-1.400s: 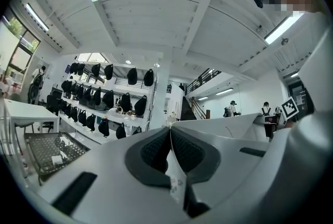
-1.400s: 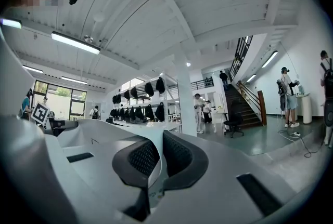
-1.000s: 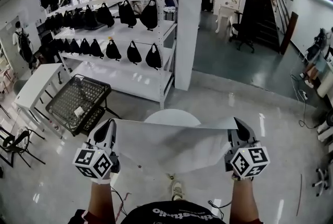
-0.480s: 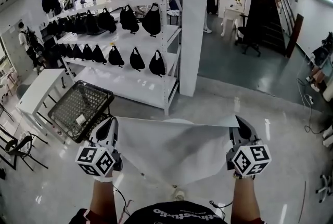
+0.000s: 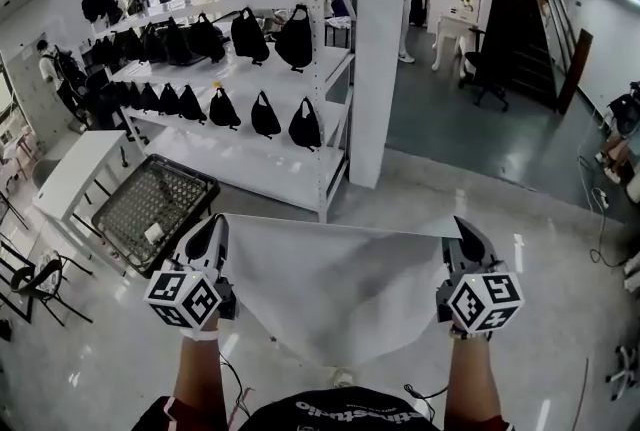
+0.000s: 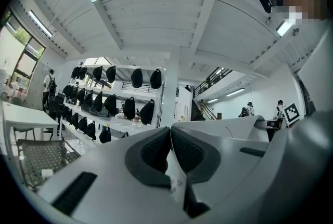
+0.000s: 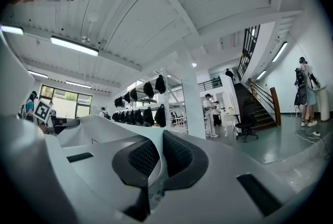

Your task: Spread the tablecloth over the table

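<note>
Left gripper (image 5: 214, 237), right gripper (image 5: 467, 241), each pinching tablecloth (image 5: 335, 284), seemingly taut

L forearm (image 5: 200, 374) and R forearm (image 5: 468, 381) reach fwd from the torso, roughly parallel, well apart, about level w/ each other. L gripper (image 5: 212, 231) points fwd, its marker cube (image 5: 185, 299) nearest the head. Its jaws are closed tight on the top edge of the tablecloth (image 5: 335, 284), thin cloth pinched between the ribbed pads (image 6: 153, 151). R gripper (image 5: 465, 234) mirrors it: tip fwd, cube at the wrist end, jaws clamped on the cloth's opposite corner. Both grippers sit at approx the same height.
</note>
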Tool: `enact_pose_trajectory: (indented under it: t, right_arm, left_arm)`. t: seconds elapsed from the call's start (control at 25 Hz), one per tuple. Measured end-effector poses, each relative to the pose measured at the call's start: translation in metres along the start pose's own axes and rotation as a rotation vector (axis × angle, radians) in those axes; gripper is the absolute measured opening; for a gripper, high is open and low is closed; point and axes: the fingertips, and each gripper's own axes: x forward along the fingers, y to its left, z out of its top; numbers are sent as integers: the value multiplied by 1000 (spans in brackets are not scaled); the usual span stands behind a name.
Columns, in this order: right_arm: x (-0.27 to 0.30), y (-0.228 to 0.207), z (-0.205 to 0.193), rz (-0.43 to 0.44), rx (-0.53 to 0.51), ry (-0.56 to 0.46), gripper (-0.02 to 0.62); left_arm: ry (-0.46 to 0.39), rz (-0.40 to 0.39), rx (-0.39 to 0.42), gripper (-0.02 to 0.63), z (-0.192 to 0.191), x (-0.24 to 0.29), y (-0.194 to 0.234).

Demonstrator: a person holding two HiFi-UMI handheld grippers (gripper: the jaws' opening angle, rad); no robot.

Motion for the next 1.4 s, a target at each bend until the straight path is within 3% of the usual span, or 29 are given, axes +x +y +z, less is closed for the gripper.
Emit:
enact_pose_trajectory:
  t: [1.4]
  right_arm:
    - [154, -72, 9, 82, -15, 25, 26]
  left_arm:
    - [-24, 71, 36, 17, 12, 152, 25]
